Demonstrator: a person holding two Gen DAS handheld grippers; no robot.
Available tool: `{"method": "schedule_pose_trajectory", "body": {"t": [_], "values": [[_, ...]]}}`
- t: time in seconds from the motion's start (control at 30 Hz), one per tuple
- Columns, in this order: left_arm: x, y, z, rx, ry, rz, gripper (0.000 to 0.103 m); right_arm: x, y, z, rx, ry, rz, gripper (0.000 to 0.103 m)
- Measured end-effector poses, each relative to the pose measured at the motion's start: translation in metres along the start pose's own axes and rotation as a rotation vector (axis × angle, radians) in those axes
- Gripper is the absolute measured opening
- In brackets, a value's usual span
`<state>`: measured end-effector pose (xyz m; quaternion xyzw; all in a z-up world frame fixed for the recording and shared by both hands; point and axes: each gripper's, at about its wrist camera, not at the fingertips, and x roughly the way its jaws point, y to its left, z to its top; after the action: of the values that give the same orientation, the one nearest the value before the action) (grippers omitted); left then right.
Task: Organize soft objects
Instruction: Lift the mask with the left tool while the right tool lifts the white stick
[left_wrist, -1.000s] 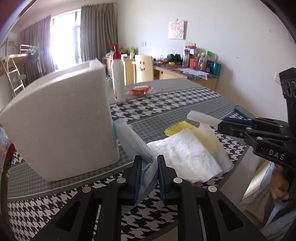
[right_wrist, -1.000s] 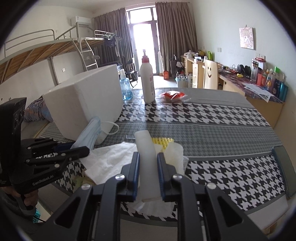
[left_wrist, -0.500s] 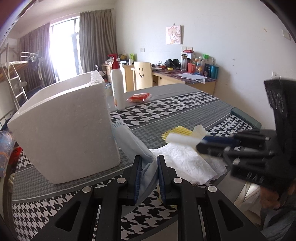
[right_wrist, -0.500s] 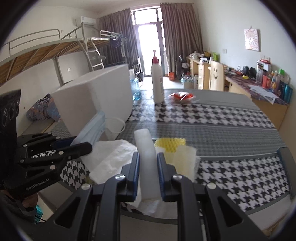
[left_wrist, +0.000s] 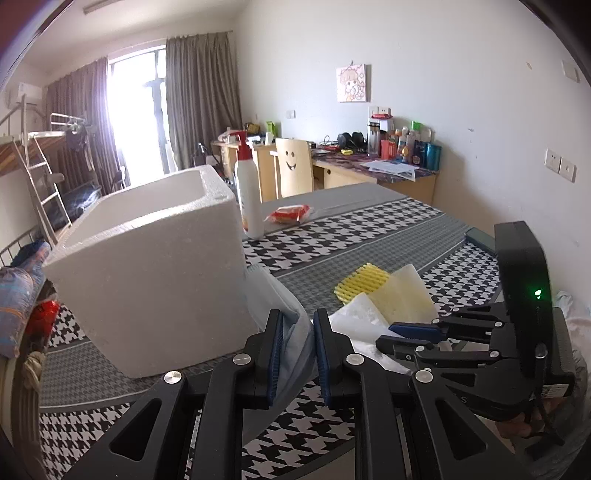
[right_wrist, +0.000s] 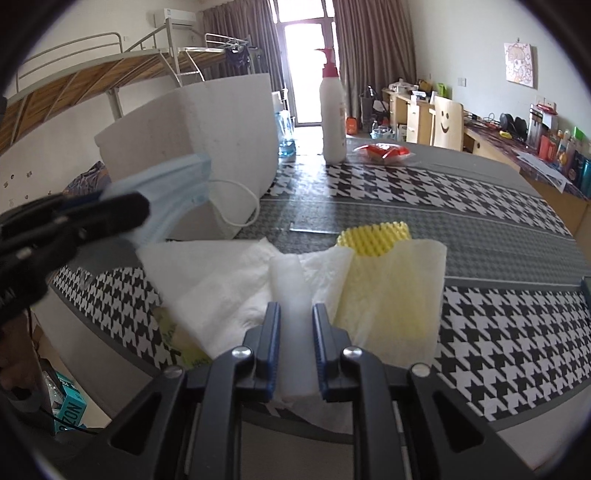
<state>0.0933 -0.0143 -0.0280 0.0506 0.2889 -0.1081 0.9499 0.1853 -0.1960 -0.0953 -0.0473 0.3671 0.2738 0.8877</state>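
Left gripper clamped on a pale blue pleated face mask, fingers pressing the fabric from both sides, low over the near edge of the round bench with its black-and-white houndstooth cloth. Mask held off the cloth, one white ear loop hanging free beside the large white foam box. Box open at the top, standing on the bench just left of the mask.

Right gripper clenched on a white translucent foam strip, fingers tight against its two sides, strip pointing forward along them. Under and around the strip, a crumpled white paper towel spread over the bench edge. To its right, a pale yellow thin foam sheet lying flat, partly covering a bright yellow ribbed foam net that pokes out at the far side. Towel, sheet and net touching one another in one loose pile near the front rim.

Further back on the bench: a tall white pump bottle with a red top upright, close to the box's far corner, and a clear packet with red contents lying beside it. Behind the bench, a wooden chair with a smiling face on its back and a cluttered wooden desk along the wall. Metal bunk bed at the left of the room.
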Motion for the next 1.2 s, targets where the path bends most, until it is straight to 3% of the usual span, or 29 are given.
{"method": "schedule_pose_trajectory", "body": {"t": [1.2], "values": [[-0.017,-0.005,0.033,0.013,-0.088,-0.058,0.013,-0.068,0.0,0.043,0.023,-0.203,-0.046,0.021]]}}
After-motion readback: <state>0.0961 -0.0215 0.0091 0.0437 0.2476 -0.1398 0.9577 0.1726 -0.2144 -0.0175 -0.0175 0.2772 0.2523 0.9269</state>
